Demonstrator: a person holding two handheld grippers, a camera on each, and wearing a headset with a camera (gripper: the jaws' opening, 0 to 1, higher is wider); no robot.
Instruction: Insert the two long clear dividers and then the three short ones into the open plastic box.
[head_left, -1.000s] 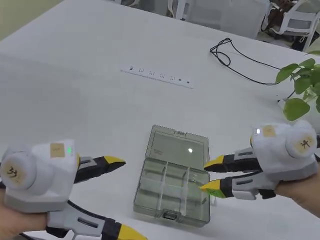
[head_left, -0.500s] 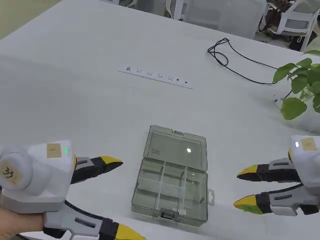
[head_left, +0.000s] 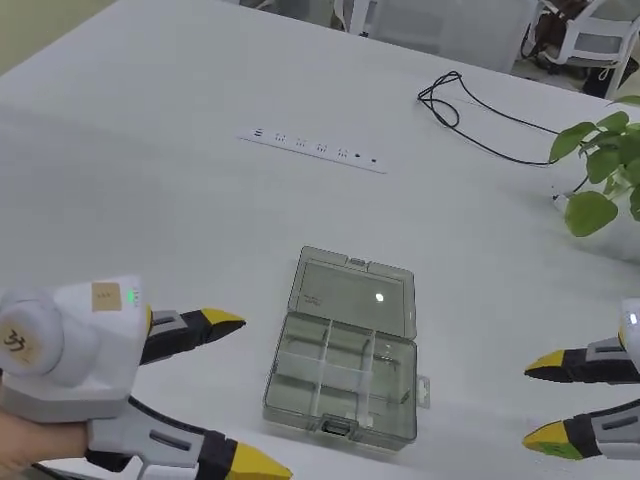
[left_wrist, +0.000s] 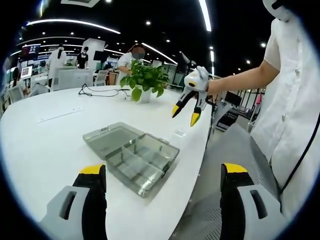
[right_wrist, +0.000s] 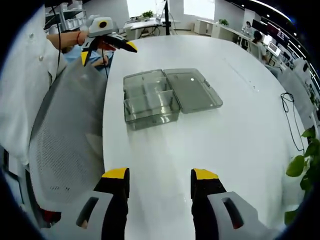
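The clear plastic box (head_left: 345, 378) lies open near the table's front edge, its lid (head_left: 352, 292) flat behind it. Clear dividers (head_left: 322, 360) stand inside and split it into several compartments. My left gripper (head_left: 245, 392) is open and empty, just left of the box. My right gripper (head_left: 540, 402) is open and empty too, well off to the box's right. The left gripper view has its own jaws (left_wrist: 163, 169) spread wide before the box (left_wrist: 135, 152), with the right gripper (left_wrist: 184, 115) beyond. In the right gripper view the box (right_wrist: 150, 100) lies ahead of the open jaws (right_wrist: 160, 174), the left gripper (right_wrist: 108, 52) behind it.
A white power strip (head_left: 315, 150) lies mid-table, with a black cable (head_left: 470, 115) behind it and a green plant (head_left: 600, 170) at the right. A mesh chair (right_wrist: 65, 130) stands at the table's near edge. Other people stand in the room behind.
My right gripper has drawn back from the box's right edge, moving right and toward me. The left gripper and the box have stayed put.
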